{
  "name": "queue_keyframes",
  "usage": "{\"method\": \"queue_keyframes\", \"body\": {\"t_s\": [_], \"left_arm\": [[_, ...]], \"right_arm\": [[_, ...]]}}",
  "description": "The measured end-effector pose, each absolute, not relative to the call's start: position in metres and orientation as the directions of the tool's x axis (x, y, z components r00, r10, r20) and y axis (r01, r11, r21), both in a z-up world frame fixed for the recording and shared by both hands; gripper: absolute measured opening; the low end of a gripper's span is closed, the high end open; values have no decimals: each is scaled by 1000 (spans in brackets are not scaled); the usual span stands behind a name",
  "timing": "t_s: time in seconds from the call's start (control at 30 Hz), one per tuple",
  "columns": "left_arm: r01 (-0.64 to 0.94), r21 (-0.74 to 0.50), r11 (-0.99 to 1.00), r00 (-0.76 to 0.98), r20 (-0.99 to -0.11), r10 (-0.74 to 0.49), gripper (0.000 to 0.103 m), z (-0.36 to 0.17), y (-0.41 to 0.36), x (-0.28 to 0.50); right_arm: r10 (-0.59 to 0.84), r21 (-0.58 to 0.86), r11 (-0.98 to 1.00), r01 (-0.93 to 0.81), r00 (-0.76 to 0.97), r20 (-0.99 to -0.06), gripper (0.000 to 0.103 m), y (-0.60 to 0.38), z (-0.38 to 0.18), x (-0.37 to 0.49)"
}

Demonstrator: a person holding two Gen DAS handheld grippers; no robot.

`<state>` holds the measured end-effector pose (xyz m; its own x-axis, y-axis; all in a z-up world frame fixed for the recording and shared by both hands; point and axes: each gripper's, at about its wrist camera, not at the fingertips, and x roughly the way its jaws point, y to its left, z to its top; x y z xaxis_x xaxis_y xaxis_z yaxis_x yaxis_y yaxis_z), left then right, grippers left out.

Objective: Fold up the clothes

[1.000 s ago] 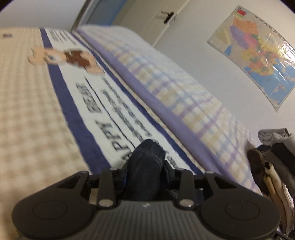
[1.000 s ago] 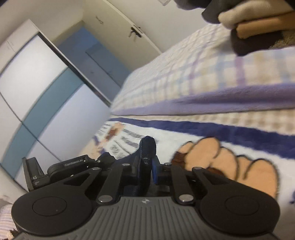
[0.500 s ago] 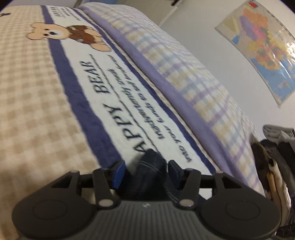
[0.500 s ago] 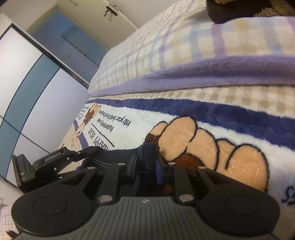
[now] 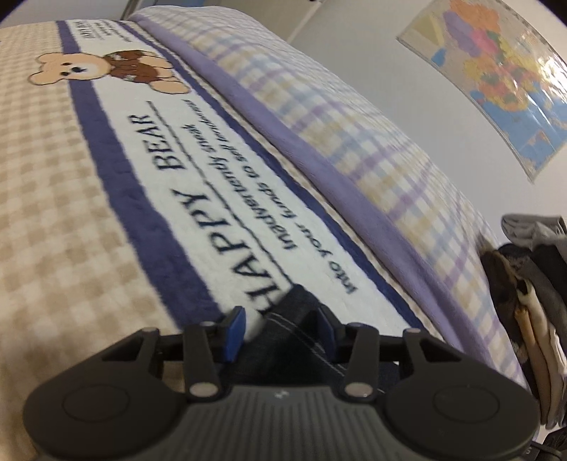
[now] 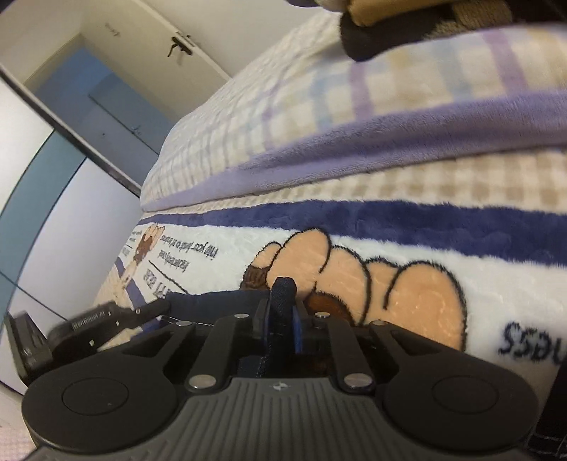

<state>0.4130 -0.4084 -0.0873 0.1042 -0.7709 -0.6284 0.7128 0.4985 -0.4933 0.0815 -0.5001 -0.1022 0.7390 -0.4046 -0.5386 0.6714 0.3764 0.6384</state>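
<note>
A dark blue denim garment (image 5: 297,340) with pale stitching lies on the bear-print blanket (image 5: 198,198). A fold of it sticks up between the jaws of my left gripper (image 5: 280,317), which are closing. The left blue pad (image 5: 235,329) still stands clear of the cloth, with white blanket showing in the gap. My right gripper (image 6: 281,319) is shut on a narrow upright fold of the same denim (image 6: 283,289), low over the printed bear's paws. The left gripper (image 6: 106,319) also appears at the left of the right wrist view, with denim stretched between the two.
A stack of folded clothes (image 5: 531,301) sits at the right on the purple-checked quilt (image 5: 354,124); its lower edge (image 6: 382,32) shows at the top of the right view. A map (image 5: 496,71) hangs on the wall. Wardrobe doors (image 6: 53,170) stand beyond the bed.
The left jaws spread off the denim they were pinching, then began to narrow again, with the fold now lower between them. The right gripper kept its grip and tilted a little.
</note>
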Motion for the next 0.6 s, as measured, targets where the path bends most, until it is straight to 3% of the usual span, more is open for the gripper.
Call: {"method": "queue_keyframes", "body": {"t_s": [0.1, 0.27, 0.33, 0.47, 0.6], "left_arm": [[759, -386, 525, 214, -613, -760, 21, -83, -413, 395], [751, -363, 552, 333, -514, -791, 19, -72, -407, 384], [748, -346, 566, 353, -514, -782, 19, -76, -413, 383], [739, -314, 596, 383, -533, -755, 19, -95, -425, 383], [708, -356, 610, 394, -518, -759, 24, -96, -420, 384]], "right_arm": [[-401, 644, 376, 667, 743, -536, 14, -502, -104, 81], [-457, 632, 466, 619, 780, -428, 12, -497, -93, 83], [-493, 599, 502, 624, 775, -395, 12, -492, -90, 84], [-462, 583, 459, 670, 741, -488, 12, -509, -109, 96], [-485, 528, 503, 684, 729, -483, 14, -504, -107, 100]]}}
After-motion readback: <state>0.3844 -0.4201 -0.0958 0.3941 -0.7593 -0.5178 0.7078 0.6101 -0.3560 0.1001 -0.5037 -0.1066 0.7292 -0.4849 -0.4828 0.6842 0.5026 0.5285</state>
